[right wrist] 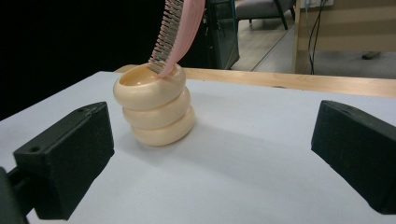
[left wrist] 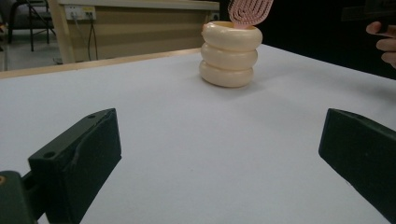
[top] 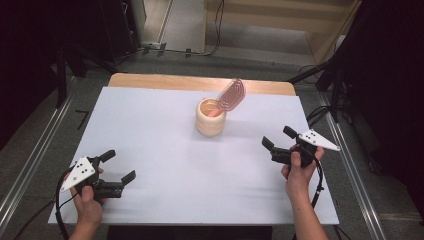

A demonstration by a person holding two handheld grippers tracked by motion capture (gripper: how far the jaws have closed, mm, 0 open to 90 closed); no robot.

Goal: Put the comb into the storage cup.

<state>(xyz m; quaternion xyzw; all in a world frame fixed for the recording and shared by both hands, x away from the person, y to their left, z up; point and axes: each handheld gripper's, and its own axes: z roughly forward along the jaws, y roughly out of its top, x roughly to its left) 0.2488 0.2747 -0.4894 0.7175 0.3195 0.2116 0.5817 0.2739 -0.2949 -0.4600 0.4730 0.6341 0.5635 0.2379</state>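
A cream ribbed cup (top: 210, 118) made of three stacked rings stands upright near the middle back of the white table (top: 165, 150). A pink hairbrush (top: 231, 96) sits handle-down in it, bristle head leaning out to the right. The cup (left wrist: 229, 54) and brush (left wrist: 248, 11) lie far ahead in the left gripper view; the cup (right wrist: 155, 105) and brush (right wrist: 177, 32) are nearer in the right gripper view. My left gripper (top: 121, 166) is open at the front left, empty. My right gripper (top: 278, 138) is open at the right, empty, facing the cup.
The white sheet covers a wooden tabletop whose far edge (top: 200, 82) shows behind the cup. Metal floor rails (top: 30, 160) run along both sides. Dark stands and cables (top: 320, 75) surround the table. Wide bare surface lies between the grippers and the cup.
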